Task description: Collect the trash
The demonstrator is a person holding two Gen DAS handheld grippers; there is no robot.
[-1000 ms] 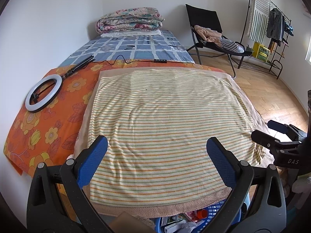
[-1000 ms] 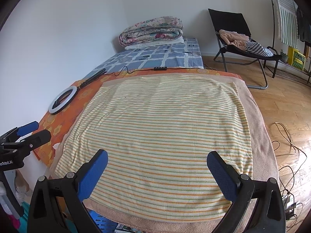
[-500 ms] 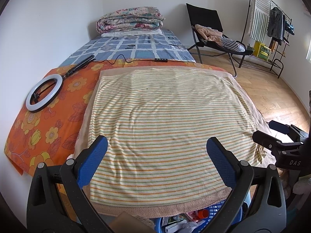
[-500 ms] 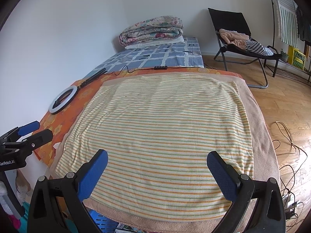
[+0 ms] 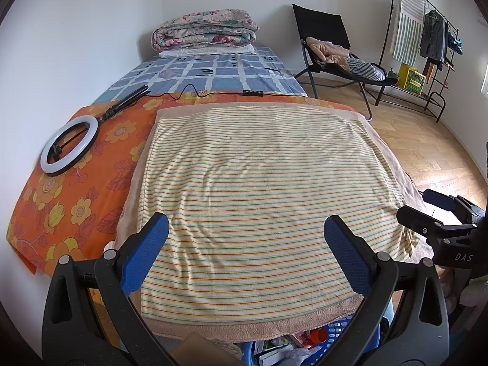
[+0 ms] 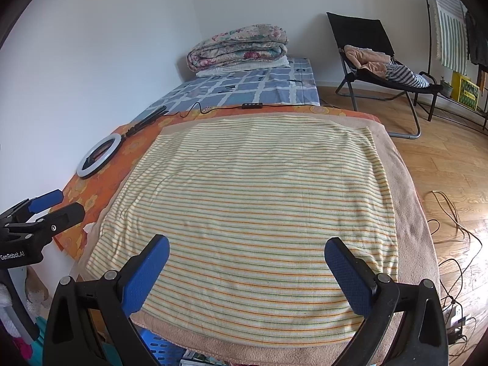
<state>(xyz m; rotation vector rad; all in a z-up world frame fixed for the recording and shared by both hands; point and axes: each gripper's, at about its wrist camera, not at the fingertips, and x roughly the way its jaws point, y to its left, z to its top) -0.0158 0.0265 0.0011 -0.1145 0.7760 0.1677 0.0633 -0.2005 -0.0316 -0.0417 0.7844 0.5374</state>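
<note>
- Left wrist view: your left gripper (image 5: pixel 246 248) has its blue pads spread wide w/ nothing between them, held above the near edge of the striped towel (image 5: pixel 259 189).
- Right wrist view: right gripper (image 6: pixel 247 270) is the same, fully spread and empty, over that towel's near edge.
- Trash location: none shows on the towel top. Only candidate is the clutter in the blue basket (image 5: pixel 338 329) at 6 o'clock, half hidden under the towel's overhang: crumpled white wrapper or bag (image 5: pixel 292 355), orange cap (image 5: pixel 318 334). Can't tell if that's trash to collect or the bin it goes into.
- Risk 1: you reach at 6 o'clock blind. Basket sits below the pads and under the towel lip, so a low sweep could snag the terry edge and drag the towel off.
- Risk 2: the two grippers are close; the right one shows at 3 o'clock in the left view. Both diving for the basket could make them knock together.
- Risk 3: ring light (image 5: pixel 69 145) at 10 o'clock and its cable remote (image 5: pixel 253 92) at 12 o'clock aren't trash. A hasty grab there could pull the cord.
- Risk 4: thin wrapper may slip from wide flat pads; close fully before lifting.
- Floor cables (image 6: pixel 451 216) at 3 o'clock in the right view: don't mistake them for litter.
</note>
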